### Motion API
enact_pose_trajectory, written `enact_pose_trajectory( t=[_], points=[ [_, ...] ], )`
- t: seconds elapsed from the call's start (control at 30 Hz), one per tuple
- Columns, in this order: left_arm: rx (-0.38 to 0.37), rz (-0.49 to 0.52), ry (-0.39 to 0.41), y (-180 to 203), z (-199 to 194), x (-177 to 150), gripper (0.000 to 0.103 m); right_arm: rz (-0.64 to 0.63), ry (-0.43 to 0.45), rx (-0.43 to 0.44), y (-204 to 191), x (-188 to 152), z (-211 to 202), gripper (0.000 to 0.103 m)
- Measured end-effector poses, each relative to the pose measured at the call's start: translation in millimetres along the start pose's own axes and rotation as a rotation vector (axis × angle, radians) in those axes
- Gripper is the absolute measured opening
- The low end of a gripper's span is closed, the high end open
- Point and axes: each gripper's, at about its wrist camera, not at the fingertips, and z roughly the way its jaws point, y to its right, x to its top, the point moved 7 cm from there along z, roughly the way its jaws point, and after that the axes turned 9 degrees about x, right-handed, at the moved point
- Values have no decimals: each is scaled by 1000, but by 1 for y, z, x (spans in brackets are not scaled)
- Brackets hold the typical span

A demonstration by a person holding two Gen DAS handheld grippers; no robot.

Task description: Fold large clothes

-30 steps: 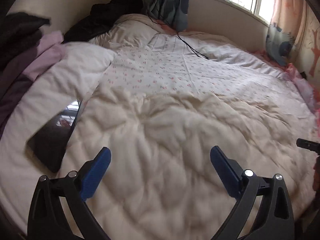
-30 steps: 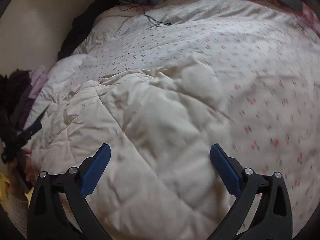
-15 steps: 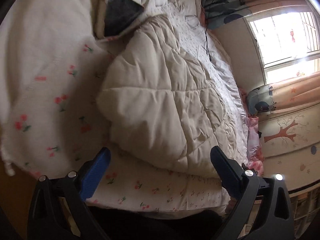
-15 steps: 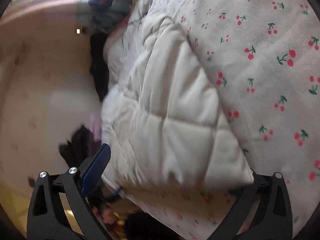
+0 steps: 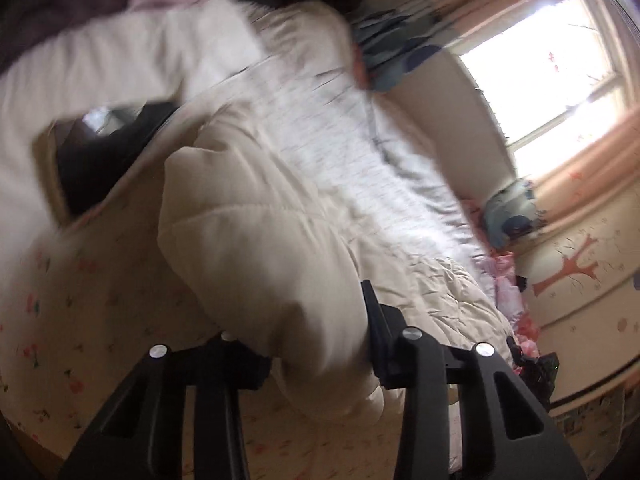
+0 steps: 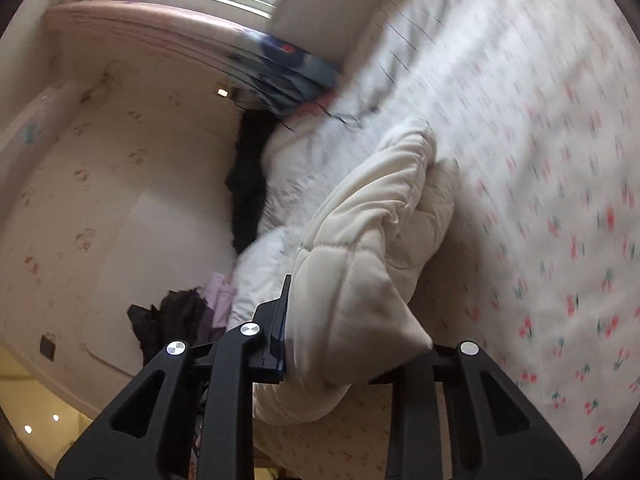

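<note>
The coat is a cream, thickly padded garment with stitched quilt lines running across it in wide bands. It lies on the bed, over a white sheet printed with small red cherries.

In the left wrist view a puffy lobe of the coat fills the space between the fingers of the left gripper. The fabric bulges up and over the near finger, hiding it, and the far finger presses against the coat's side. The left gripper is closed down on this bunched padding. Beyond it the coat spreads flatter towards the far edge of the bed, its surface finely creased there.

In the right wrist view the right gripper pinches a corner of the coat, which comes to a soft point just past the fingers. The blue-padded finger lies flat against the fabric; the other is covered by it. From the grip the coat rises in a rolled, doubled ridge with a stitched seam along the fold, and a deep crease where two layers meet.

A dark flat device lies on the sheet just beside the coat. Dark clothes are heaped against the wall, and a window shines brightly. Both views are blurred.
</note>
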Motion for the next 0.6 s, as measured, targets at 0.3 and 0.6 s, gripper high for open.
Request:
enact_pose_trajectory(
  t=[0.3,0.6],
  points=[
    [-8,-50,-290,-9,68,-97,45,-18,-20,-211,56,-33,-115,33],
    [98,-69,-166,-4,47,-83,88,-95,321,-446,45,-36,-206,61]
  ],
)
